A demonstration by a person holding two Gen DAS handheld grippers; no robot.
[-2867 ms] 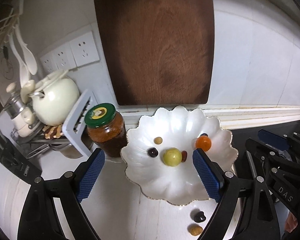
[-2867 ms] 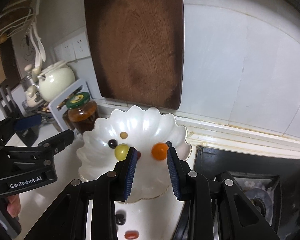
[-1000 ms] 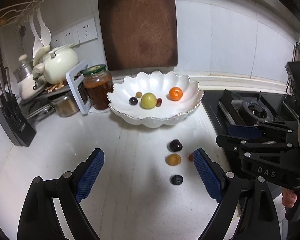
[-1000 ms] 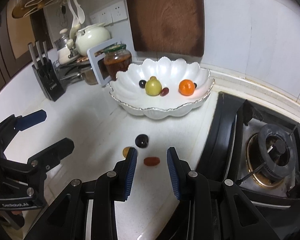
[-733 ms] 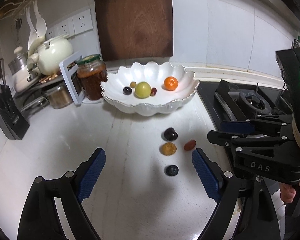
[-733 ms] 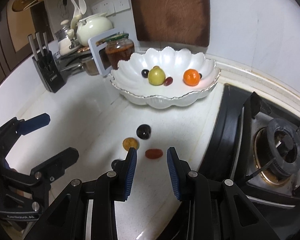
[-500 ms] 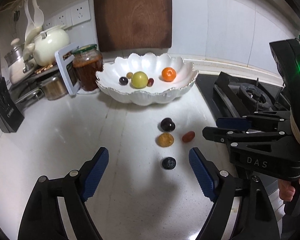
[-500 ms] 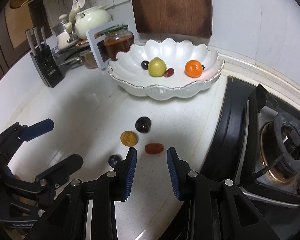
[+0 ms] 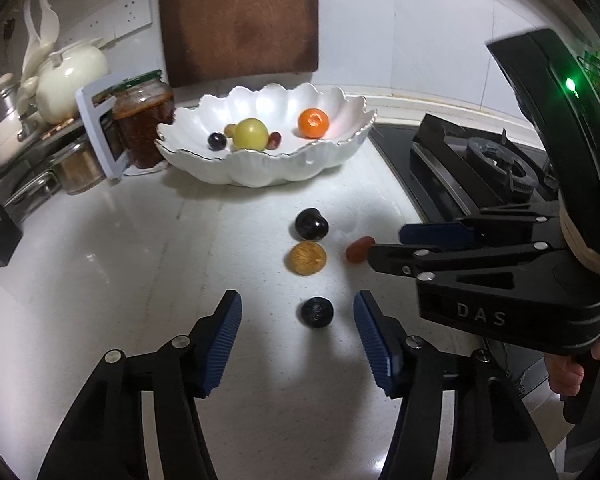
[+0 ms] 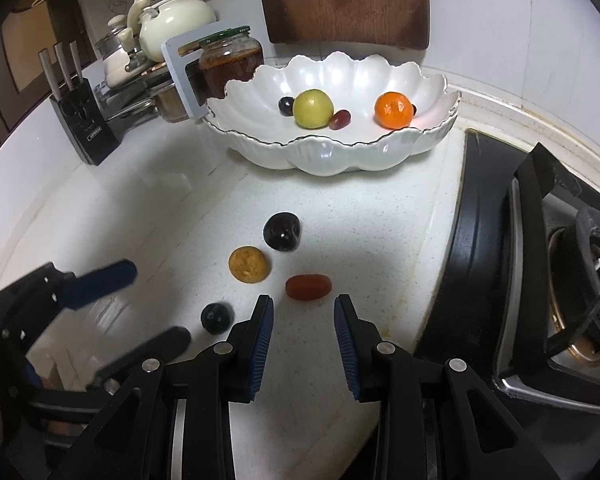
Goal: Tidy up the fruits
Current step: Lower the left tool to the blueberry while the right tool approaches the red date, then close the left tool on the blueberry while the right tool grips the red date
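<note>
I am working partway through the sorting, by my reckoning. The scalloped white bowl (image 10: pixel 440 136) at the back of the bench (image 9: pixel 120 272) is already holding a yellow-green fruit (image 10: pixel 313 108), an orange mandarin (image 10: pixel 394 109) and a few small dark and reddish berries. Four pieces are lying loose on the bench in front of it: a glossy dark plum (image 10: pixel 282 231) nearest the bowl, a dull golden fruit with a rough, pitted skin (image 10: pixel 248 264), a smooth oblong red fruit (image 10: pixel 308 287), and a small matte blue-black berry (image 9: pixel 317 311).

I am holding my left gripper (image 9: pixel 298 334) with its jaws apart, empty, the blue-black berry sitting between the ribbed blue pads. My right gripper (image 10: pixel 302 334) is also empty, jaws apart though narrower, pointing at the oblong red fruit just ahead of its tips.

The bench is looking like pale speckled stone, hard and slick, so the round pieces are likely to roll if nudged. The bowl is looking glazed and pearly, with a thin gilt edge. A black gas hob (image 10: pixel 540 280) is bordering the bench on the right.
</note>
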